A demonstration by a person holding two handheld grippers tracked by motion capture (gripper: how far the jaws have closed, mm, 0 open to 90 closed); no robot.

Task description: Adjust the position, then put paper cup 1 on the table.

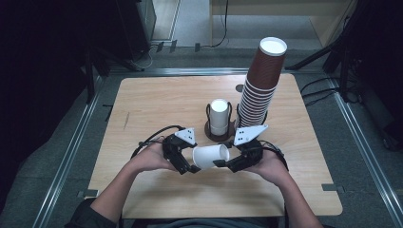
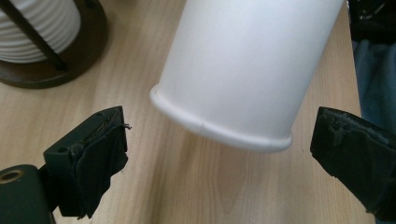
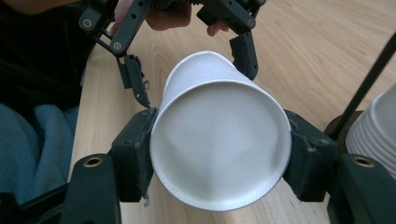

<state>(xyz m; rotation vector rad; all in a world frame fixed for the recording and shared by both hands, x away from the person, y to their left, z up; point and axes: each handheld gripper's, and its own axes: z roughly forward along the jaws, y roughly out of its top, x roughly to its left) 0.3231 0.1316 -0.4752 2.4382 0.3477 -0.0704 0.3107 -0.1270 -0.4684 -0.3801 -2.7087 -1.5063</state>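
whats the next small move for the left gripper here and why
Probably close the left gripper on the rim end of the white cup. The right gripper is clamped on the cup's base end, holding it sideways above the table, while the left jaws stand open on either side of the rim without touching it. Closing would let both grippers share the cup.

- White cup [image 2: 243,70] cut off by the top edge in the left gripper view, base out of frame there.
- Cup holder [image 2: 56,51] beside the white cup cropped at the top and left edges.
- In the right gripper view, cup's open mouth turned away, inside hidden.
- Brown cup stack [image 1: 260,85] behind the white cup: count too small to tell.
- Left tongs [image 1: 186,160] partly hidden behind the cup in the right gripper view.
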